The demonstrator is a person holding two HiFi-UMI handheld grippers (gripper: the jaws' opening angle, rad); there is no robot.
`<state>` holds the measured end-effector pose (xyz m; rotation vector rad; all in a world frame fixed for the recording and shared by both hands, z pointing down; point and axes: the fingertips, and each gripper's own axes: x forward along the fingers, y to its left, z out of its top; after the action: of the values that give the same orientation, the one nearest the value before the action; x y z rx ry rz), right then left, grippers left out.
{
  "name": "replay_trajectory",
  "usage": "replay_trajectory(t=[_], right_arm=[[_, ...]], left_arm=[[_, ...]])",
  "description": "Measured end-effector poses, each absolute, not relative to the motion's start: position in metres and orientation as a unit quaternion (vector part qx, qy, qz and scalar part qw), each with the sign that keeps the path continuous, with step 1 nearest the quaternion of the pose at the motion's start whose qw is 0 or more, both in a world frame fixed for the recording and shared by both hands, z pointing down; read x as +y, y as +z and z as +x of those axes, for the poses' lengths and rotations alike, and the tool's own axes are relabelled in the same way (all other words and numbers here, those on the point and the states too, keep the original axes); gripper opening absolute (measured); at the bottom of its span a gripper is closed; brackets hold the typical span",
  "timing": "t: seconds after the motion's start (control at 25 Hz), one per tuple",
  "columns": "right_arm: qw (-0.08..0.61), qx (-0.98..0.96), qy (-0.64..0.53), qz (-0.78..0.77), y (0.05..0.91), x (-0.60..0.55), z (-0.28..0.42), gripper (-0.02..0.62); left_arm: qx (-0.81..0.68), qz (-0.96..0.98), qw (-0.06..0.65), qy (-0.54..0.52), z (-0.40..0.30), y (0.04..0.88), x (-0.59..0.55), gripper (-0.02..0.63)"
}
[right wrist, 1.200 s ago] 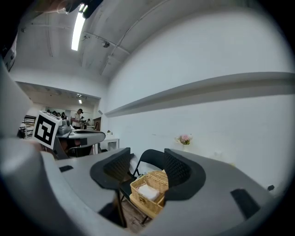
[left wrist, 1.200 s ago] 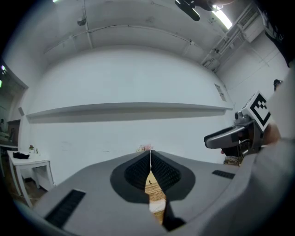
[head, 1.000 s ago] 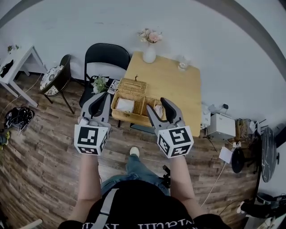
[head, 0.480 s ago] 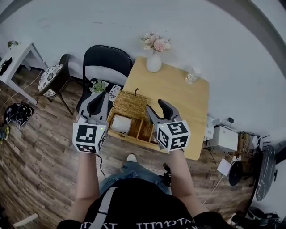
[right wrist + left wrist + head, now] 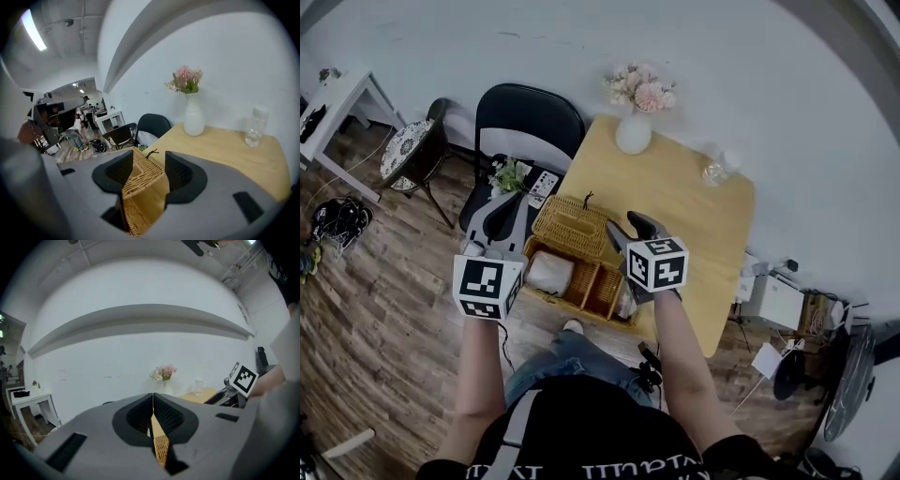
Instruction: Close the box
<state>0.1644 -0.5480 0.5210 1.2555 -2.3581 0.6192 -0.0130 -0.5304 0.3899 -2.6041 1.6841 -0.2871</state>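
Observation:
A wicker box (image 5: 583, 292) stands at the near end of the wooden table (image 5: 684, 211), its lid (image 5: 571, 225) swung back on the far side. A white bundle (image 5: 549, 273) lies in its left compartment. My right gripper (image 5: 628, 225) reaches over the box to the lid's right edge. In the right gripper view the jaws (image 5: 149, 161) are closing, with a corner of the lid (image 5: 140, 187) between them and a gap still showing. My left gripper (image 5: 511, 204) hovers at the box's left side, shut and empty (image 5: 153, 397).
A white vase of pink flowers (image 5: 635, 131) and a glass jar (image 5: 712, 172) stand at the table's far end. A black chair (image 5: 525, 122) sits left of the table with small items on its seat. A second chair (image 5: 417, 155) and a white side table (image 5: 337, 103) are further left.
My right gripper has moved forward from the box's near edge to over the box, beside the lid. The left gripper holds about the same place at the box's left.

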Motion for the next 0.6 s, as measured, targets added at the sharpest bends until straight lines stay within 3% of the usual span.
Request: replay_trajectory(t=[0.36,0.6], right_arm=[[0.231,-0.830,0.320,0.394,0.585,-0.574,0.161,0.219],[0.213,-0.800,0.432,0.358,0.619,-0.576,0.159,0.221]], left_arm=[[0.546,-0.827,-0.007,-0.131,-0.013,0.419,-0.541,0.013],[0.555,-0.822,0.005,-0.125,-0.018,0.418,-0.541,0.014]])
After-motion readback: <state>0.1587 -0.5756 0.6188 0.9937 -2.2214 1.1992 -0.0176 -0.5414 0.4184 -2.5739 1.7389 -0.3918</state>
